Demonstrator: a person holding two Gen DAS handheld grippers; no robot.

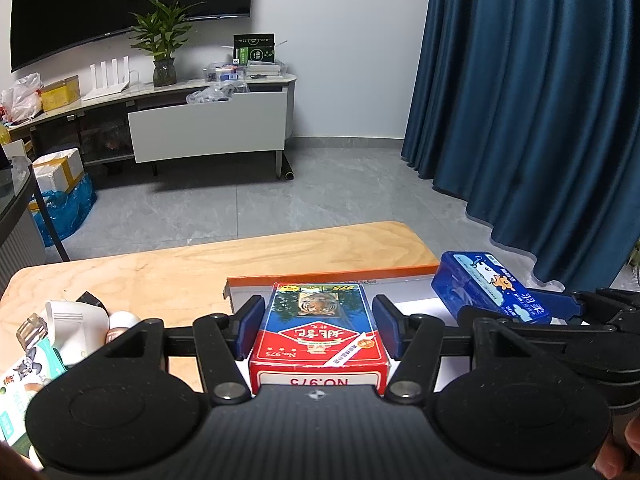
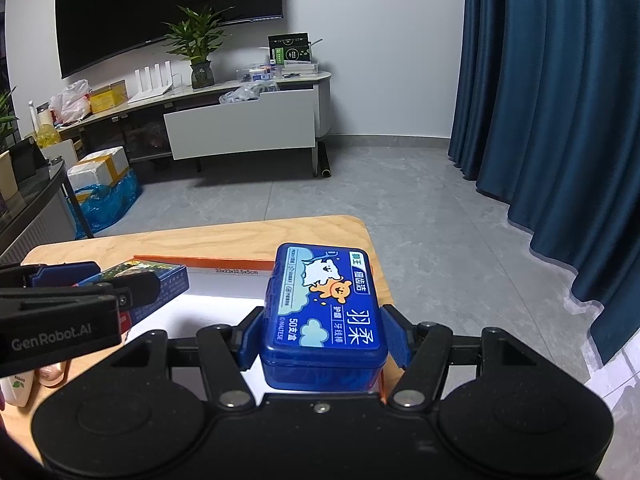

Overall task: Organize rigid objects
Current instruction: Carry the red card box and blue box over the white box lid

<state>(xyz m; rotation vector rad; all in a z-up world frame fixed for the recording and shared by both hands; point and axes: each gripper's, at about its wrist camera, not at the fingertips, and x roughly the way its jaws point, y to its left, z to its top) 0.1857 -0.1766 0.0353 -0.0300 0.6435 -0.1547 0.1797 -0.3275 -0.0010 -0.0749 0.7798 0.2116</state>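
Observation:
My left gripper [image 1: 319, 312] is shut on a red and blue playing-card box [image 1: 320, 332] with a tiger picture, its blue pads pressing both long sides. My right gripper [image 2: 324, 320] is shut on a blue plastic floss-pick box [image 2: 326, 304] with a cartoon label. Both boxes are over the white inside of an open carton [image 2: 224, 300] with an orange rim. In the left wrist view the floss-pick box [image 1: 492, 288] and the right gripper [image 1: 516, 308] are just to the right. In the right wrist view the left gripper [image 2: 104, 280] and the card box [image 2: 168, 280] are at the left.
The carton lies on a wooden table [image 1: 160, 268]. White bottles and small packets [image 1: 76, 328] crowd the table's left end. Beyond its far edge are grey floor, a TV cabinet [image 1: 208, 128] and a blue curtain [image 1: 540, 120]. A hand [image 1: 624, 452] shows at the lower right.

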